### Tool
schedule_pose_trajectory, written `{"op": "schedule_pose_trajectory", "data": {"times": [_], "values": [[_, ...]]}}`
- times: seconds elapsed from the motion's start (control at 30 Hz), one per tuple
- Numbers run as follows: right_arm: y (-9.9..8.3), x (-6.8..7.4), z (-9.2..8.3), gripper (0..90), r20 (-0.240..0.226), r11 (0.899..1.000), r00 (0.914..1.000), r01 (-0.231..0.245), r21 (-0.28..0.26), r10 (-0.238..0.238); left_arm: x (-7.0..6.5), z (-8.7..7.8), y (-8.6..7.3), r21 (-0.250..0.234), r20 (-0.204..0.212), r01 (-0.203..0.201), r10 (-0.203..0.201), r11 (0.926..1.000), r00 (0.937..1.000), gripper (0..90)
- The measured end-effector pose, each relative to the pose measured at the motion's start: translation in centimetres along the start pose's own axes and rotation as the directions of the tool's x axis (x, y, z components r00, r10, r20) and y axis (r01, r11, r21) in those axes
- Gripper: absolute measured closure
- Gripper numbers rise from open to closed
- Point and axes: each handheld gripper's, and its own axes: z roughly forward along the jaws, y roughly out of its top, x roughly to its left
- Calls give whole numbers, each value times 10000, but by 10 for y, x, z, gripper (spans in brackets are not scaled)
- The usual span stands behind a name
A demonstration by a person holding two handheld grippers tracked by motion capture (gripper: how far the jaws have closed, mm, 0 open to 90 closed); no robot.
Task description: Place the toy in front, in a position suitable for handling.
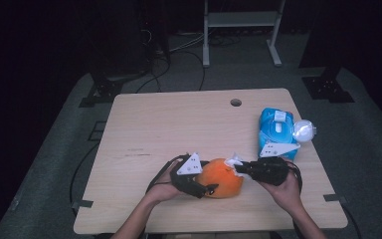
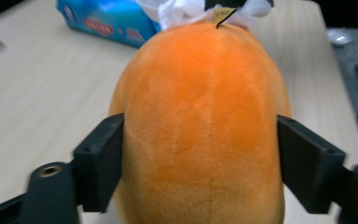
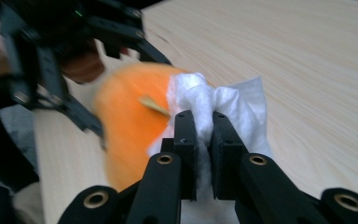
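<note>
- An orange plush toy [image 1: 221, 178] lies on a pale wooden table [image 1: 179, 124], near the edge closest to the person, with 2 hand-held grippers working on it from opposite sides.
- The left gripper [image 1: 205, 189] clasps the plush toy: in the left gripper view its 2 black jaws press against the toy's [image 2: 200, 121] flanks, 1 on each side.
- The right gripper [image 3: 204, 154] is clenched on a white tissue [image 3: 219, 105], a fold of it pinched between the 2 jaws; the tissue rests against the end of the plush toy [image 3: 130, 116] farthest from the left gripper.
- In the high view the right gripper [image 1: 239, 168] comes at the plush toy from the right, and the tissue [image 1: 234, 161] touches the toy's upper right end.
- A small yellow tag [image 2: 223, 15] sticks out of the plush toy's seam, just beside the tissue [image 2: 182, 11].
- A blue pack of wipes [image 1: 277, 130] lies beyond the plush toy to the right, with a crumpled white wad [image 1: 304, 131] touching the pack's right side.
- A round hole [image 1: 236, 102] in the table sits well beyond the plush toy, near the far edge.
</note>
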Motion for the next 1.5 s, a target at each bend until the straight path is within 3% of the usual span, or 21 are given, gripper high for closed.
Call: {"op": "schedule_pose_trajectory", "data": {"times": [0.07,0.13,0.2,0.3,0.37,0.43,0.47,0.6,0.73,0.8,0.87,0.93,1.0,1.07,1.1,1.17,1.33,1.43,1.5], "values": [[5,8,3,818,-267,9995,9992,287,-151,-291,-5,1,4,114,-93,-527,528,9985,9986,261],[10,18,6,817,-474,9979,9969,620,-191,-628,-8,2,5,140,-64,-773,774,9969,9970,260],[11,24,8,817,-378,9962,9955,865,-87,-867,-8,1,4,101,-29,-785,785,9969,9969,260],[9,16,5,819,-175,9977,9976,676,21,-675,-2,0,1,-48,73,-437,438,9990,9990,236],[5,7,2,819,-26,9990,9991,417,137,-417,4,0,-1,-122,64,251,-250,9996,9997,179],[0,0,-1,819,146,9997,9998,100,226,-103,8,0,-3,-282,181,837,-832,9961,9964,159],[-2,-4,-2,819,120,9998,9999,-53,189,51,8,1,-3,-289,222,911,-905,9954,9956,174],[4,4,-1,819,74,9996,9996,278,39,-279,4,1,1,-219,-80,504,-506,9985,9987,269],[13,25,9,820,-368,9959,9952,899,-80,-902,-11,6,13,-36,-337,-387,386,9992,9987,277],[16,31,11,819,-295,9934,9930,1145,-28,-1145,-13,6,15,31,-400,-605,605,9982,9974,276],[16,29,10,821,-225,9942,9940,1070,-61,-1071,-11,5,12,-134,-304,-457,453,9989,9985,264],[14,24,8,821,-113,9955,9955,943,8,-943,-6,6,10,-301,-265,202,-210,9993,9994,185],[11,19,6,822,94,9964,9963,848,88,-849,1,7,8,-316,-237,1201,-1208,9923,9924,77],[9,13,3,821,239,9978,9975,660,26,-661,5,8,5,-326,-11,1855,-1856,9821,9826,93],[9,11,2,822,289,9983,9979,586,-14,-586,6,8,5,-416,36,1927,-1927,9804,9812,142],[10,13,2,821,305,9979,9974,654,9,-654,4,7,6,-327,39,1601,-1601,9866,9871,230],[15,30,8,821,80,9947,9947,1025,43,-1026,-13,8,17,3,-275,289,-289,9996,9992,248],[18,43,17,822,-323,9916,9911,1292,-14,-1292,-25,9,23,313,-396,-671,683,9973,9969,250],[19,46,18,823,-165,9886,9885,1504,64,-1502,-25,7,23,271,-349,-689,699,9973,9969,266]]}}
